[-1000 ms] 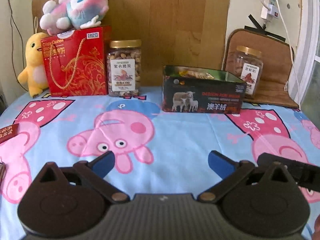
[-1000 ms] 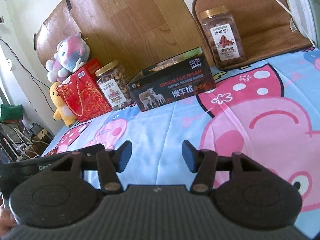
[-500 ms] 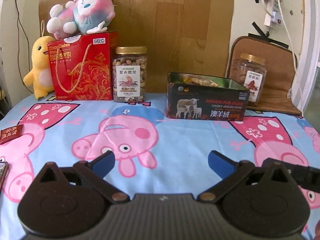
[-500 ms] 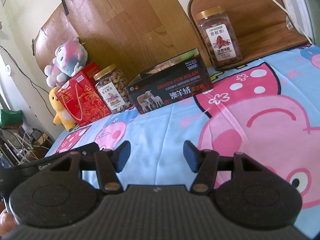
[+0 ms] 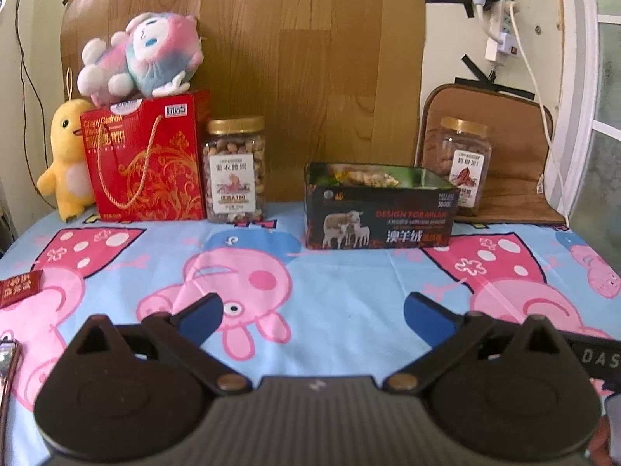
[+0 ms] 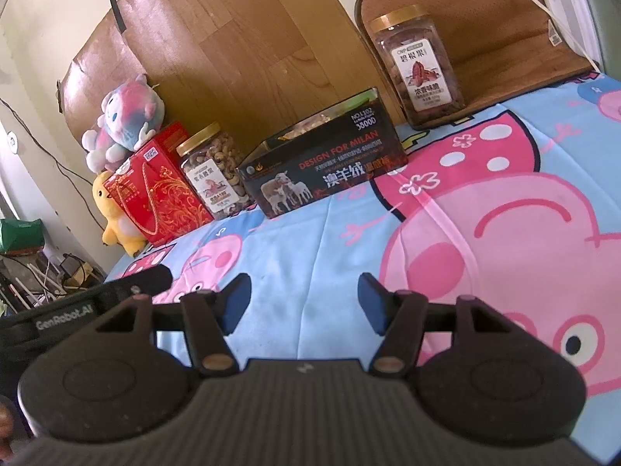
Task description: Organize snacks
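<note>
Judging by how things are lying, the organizing is barely under way. The open black rectangular tin with sheep printed on its side (image 5: 378, 213) is sitting at the far middle of the table with some pale snacks already showing above its rim, but the rest are standing apart from it: the clear cashew jar with a gold lid (image 5: 236, 169) far left of the tin, touching or nearly touching the red cardboard gift box with a rope handle (image 5: 145, 159), and the second clear gold-lidded jar of reddish nuts (image 5: 462, 165) just behind the tin's right end. A small dark-red packet (image 5: 19, 287) is lying alone at the near left edge — probably still waiting to be gathered.

Neither tool is holding anything. The left gripper (image 5: 312, 314) is hanging with its blue-padded jaws spread wide over bare cloth; the right gripper (image 6: 304, 303) is opening its jaws, with nothing between them.

The surface is a light-blue cloth printed with pink cartoon pigs (image 5: 349, 272), lying slightly creased. Behind it a wood-grain board (image 5: 310, 58) is leaning on a cream wall, and a brown padded cushion (image 5: 516, 155) is propped at the far right. A yellow duck plush (image 5: 68, 155) is standing at the far left, and a pink-and-blue plush (image 5: 143, 56) is resting on the gift box — a white power strip (image 5: 500, 23) is hanging above the cushion.
</note>
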`<state>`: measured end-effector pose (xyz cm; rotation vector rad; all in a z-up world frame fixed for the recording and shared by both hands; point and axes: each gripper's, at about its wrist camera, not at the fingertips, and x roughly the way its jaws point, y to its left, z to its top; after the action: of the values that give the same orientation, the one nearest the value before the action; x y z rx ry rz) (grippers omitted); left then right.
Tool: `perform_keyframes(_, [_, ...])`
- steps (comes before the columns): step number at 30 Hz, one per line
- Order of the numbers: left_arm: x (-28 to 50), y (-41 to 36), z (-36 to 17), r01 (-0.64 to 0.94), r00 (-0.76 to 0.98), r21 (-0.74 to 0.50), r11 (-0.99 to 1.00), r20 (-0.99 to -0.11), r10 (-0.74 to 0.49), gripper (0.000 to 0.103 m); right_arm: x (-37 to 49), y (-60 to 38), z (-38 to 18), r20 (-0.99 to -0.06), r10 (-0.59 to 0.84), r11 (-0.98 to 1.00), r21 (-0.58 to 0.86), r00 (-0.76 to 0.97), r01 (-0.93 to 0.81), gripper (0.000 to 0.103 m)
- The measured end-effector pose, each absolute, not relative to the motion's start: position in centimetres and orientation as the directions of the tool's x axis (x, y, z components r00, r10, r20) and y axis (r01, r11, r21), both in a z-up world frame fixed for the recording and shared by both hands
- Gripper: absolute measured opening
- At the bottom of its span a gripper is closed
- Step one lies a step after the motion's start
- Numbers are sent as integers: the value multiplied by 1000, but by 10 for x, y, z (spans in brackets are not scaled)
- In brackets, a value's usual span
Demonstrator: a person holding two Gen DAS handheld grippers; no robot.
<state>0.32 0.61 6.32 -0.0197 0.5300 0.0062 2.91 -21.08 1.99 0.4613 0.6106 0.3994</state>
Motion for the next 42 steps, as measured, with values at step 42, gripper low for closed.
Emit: perform_keyframes(42, [-7, 12, 80, -27, 891, -23, 999, -454, 13, 103, 27, -214, 18, -455, 494, 815, 540, 741, -211, 64])
